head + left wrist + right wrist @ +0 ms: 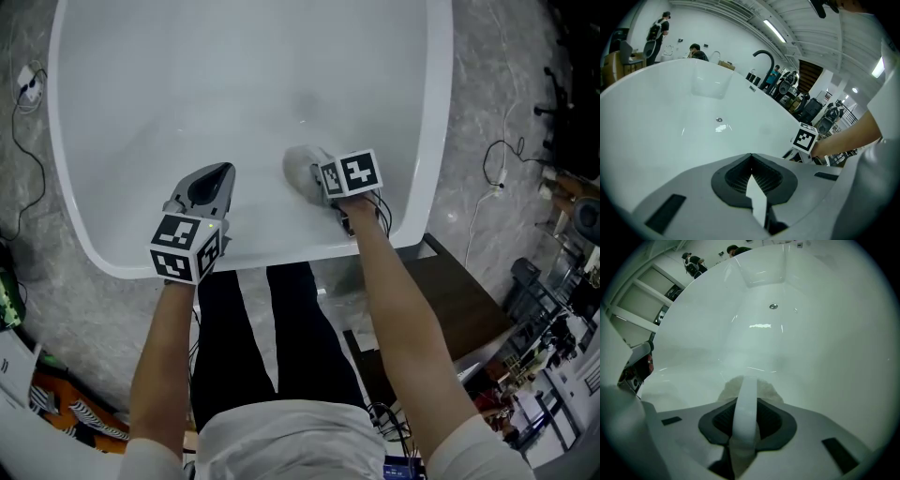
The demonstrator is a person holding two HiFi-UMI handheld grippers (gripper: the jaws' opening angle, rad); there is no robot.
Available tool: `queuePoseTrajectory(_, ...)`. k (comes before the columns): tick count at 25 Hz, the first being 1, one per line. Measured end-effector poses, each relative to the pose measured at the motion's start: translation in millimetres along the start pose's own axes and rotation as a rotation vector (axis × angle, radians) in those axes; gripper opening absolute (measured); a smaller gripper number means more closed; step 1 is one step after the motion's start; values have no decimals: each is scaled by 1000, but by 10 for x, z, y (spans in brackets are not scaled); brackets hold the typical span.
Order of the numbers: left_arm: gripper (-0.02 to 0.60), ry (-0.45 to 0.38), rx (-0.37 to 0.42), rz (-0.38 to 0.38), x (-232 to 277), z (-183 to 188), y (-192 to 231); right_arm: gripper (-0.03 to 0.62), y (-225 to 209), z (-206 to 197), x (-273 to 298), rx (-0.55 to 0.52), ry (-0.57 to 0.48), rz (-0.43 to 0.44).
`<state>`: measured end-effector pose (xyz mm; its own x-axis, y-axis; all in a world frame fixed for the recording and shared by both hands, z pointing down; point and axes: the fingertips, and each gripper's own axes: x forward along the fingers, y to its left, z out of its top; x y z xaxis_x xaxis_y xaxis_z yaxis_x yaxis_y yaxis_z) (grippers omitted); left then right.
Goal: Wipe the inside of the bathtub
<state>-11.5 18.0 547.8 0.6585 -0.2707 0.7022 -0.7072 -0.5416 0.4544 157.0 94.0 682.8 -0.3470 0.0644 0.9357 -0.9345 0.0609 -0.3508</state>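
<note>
Under both claws, bathtub [187, 75]: a white, glossy basin is seen, filling the upper half of the head view; its near end is rounded and lies just ahead of the person's legs [253, 328].
Drain: a small round metal fitting [773, 306] is seen on the tub floor, well beyond the cloth toward 12 o'clock in the right gripper view.
Cloth [300, 169]: a pale, fluffy wad is laid against the tub's inner wall, toward 5 o'clock of the visible basin; a white strip of it is drawn back between the jaws.
Right claw [314, 173]: its jaws are clamped on the cloth [766, 389], and it is reached in over the near rim from 5 o'clock.
Left claw [214, 178]: its jaws are brought together with nothing between them; it is held over the near end at 7 o'clock, apart from the cloth. Contact with the tub wall cannot be told.
Tap [764, 58]: a black curved spout is seen past the far rim in the left gripper view.
Floor [487, 112]: grey marbled stone is seen around the tub, with cables [28, 141] lying at 9 o'clock.
Background: people [696, 51] are seen beyond the far rim.
</note>
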Motion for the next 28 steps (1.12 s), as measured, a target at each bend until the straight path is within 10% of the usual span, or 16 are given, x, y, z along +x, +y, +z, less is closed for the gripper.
queuePoseTrajectory(28,5,32,52,6,348,-84,250,95,-573,150,433,-64,62,-109)
